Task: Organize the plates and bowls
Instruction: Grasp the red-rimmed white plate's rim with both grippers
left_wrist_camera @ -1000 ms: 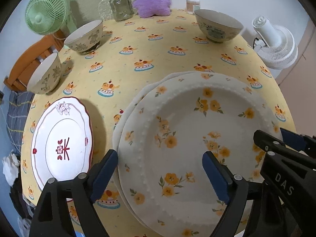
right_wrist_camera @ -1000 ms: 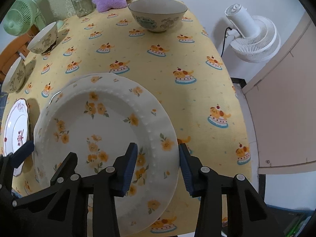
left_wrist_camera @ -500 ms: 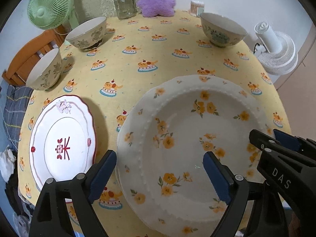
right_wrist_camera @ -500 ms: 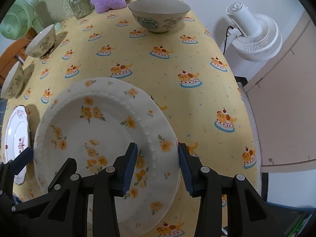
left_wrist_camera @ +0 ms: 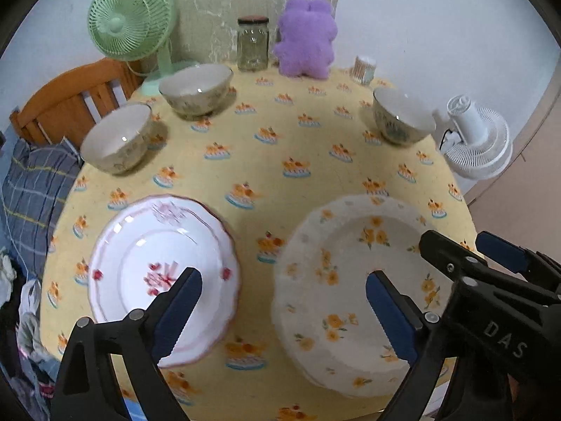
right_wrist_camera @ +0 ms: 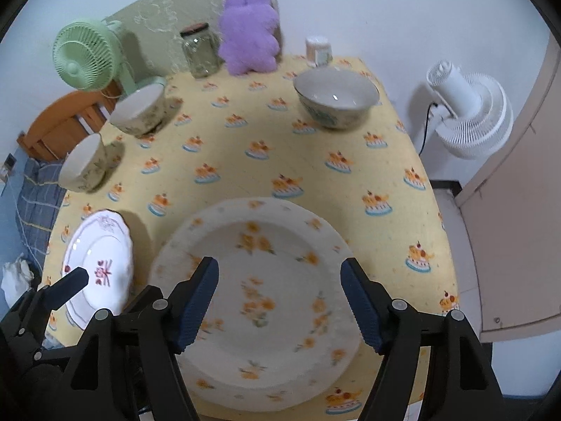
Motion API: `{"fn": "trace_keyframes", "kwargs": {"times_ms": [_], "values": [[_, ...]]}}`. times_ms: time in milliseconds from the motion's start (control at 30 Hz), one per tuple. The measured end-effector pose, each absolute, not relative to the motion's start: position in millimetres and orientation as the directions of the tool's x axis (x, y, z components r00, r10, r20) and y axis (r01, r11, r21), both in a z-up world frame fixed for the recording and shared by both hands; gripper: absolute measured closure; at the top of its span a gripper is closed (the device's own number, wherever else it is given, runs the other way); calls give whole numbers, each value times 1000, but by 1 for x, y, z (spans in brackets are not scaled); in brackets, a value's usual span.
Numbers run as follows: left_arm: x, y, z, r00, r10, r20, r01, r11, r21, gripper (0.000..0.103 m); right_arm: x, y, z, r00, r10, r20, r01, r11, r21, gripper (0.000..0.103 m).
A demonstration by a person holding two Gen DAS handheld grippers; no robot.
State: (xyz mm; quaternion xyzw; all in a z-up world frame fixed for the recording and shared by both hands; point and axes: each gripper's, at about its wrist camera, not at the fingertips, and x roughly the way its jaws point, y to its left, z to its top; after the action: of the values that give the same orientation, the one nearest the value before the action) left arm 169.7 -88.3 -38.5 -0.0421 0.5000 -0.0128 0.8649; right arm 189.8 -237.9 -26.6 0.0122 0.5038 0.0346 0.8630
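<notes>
A stack of cream plates with yellow flowers (left_wrist_camera: 343, 294) (right_wrist_camera: 263, 291) lies on the yellow tablecloth near the front edge. To its left lies a white plate with a red pattern (left_wrist_camera: 154, 273) (right_wrist_camera: 98, 266). Two patterned bowls (left_wrist_camera: 117, 140) (left_wrist_camera: 196, 87) stand at the back left and a third bowl (left_wrist_camera: 403, 115) (right_wrist_camera: 336, 98) at the back right. My left gripper (left_wrist_camera: 284, 280) hovers above the gap between the two plates, its jaws opening with nothing between them. My right gripper (right_wrist_camera: 280, 266) hangs above the flowered stack, jaws opening, clear of the plate.
Along the table's far edge stand a green fan (left_wrist_camera: 129, 17), a glass jar (left_wrist_camera: 252, 45), a purple plush toy (left_wrist_camera: 305, 42) and a small cup (left_wrist_camera: 364, 68). A white fan (right_wrist_camera: 470, 112) stands off the table's right side and a wooden chair (left_wrist_camera: 70, 101) at the left.
The top flowered plate settled square onto the stack. The right jaws widened off its rim. Both grippers rose and drew back, so more of the table shows.
</notes>
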Motion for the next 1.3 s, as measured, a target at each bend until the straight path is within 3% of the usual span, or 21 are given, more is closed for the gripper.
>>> {"fn": "trace_keyframes", "kwargs": {"times_ms": [633, 1300], "values": [[192, 57, -48, 501, -55, -864, 42, 998, -39, 9, 196, -82, -35, 504, 16, -864, 75, 995, 62, 28], [209, 83, -116, 402, -53, -914, 48, 998, -37, 17, 223, -46, -111, 376, 28, -926, 59, 997, 54, 28]]}}
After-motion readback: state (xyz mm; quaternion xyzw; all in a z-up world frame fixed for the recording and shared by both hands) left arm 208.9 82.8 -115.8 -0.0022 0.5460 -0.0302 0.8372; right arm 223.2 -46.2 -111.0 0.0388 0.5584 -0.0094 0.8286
